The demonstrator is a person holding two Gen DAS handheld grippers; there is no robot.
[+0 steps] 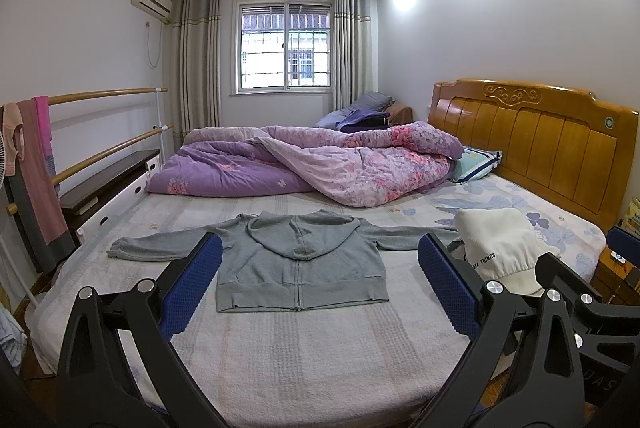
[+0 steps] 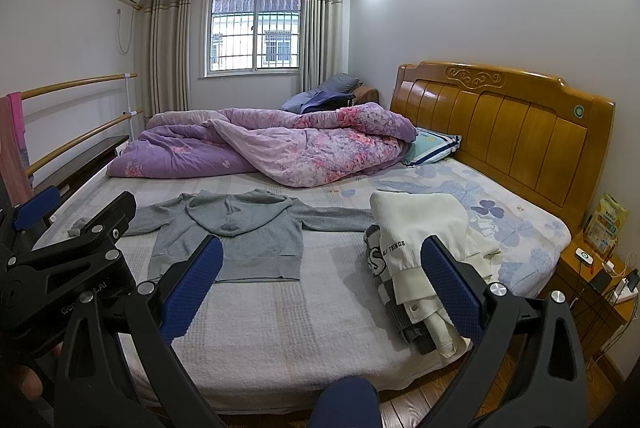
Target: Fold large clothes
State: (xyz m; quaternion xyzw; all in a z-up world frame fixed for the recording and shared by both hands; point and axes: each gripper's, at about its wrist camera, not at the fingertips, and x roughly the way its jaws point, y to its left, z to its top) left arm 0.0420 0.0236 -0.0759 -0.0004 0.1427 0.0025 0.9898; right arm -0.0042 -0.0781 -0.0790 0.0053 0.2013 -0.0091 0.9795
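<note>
Hovering above the near edge of the bed (image 1: pixel 304 360), the left gripper (image 1: pixel 320 284) has its two blue-padded fingers (image 1: pixel 192 292) spread wide, with nothing between them and nothing touching them. Framed in the gap between those fingers lies the grey hoodie (image 1: pixel 300 264), spread flat on the bedcover, zip side up, hood folded down over the chest and both sleeves stretched straight out to the sides. Its hem is the part nearest the fingertips. Just beyond the right-hand finger sits a pile of white clothes (image 1: pixel 500 248), touching the end of the hoodie's sleeve.

The right gripper (image 2: pixel 322 284) is likewise wide open and holds nothing, its pads (image 2: pixel 452 288) clear of the fabric. From its camera the hoodie lies ahead of the left-hand finger, partly hidden by it, while the white pile, with a darker striped garment (image 2: pixel 400 312) under it, lies ahead of the right-hand finger. Part of the left gripper's black frame shows at the left side of this view.

Farther away, past both garments, a crumpled purple floral quilt (image 1: pixel 320 164) lies across the bed, beside the wooden headboard (image 1: pixel 540 148).
</note>
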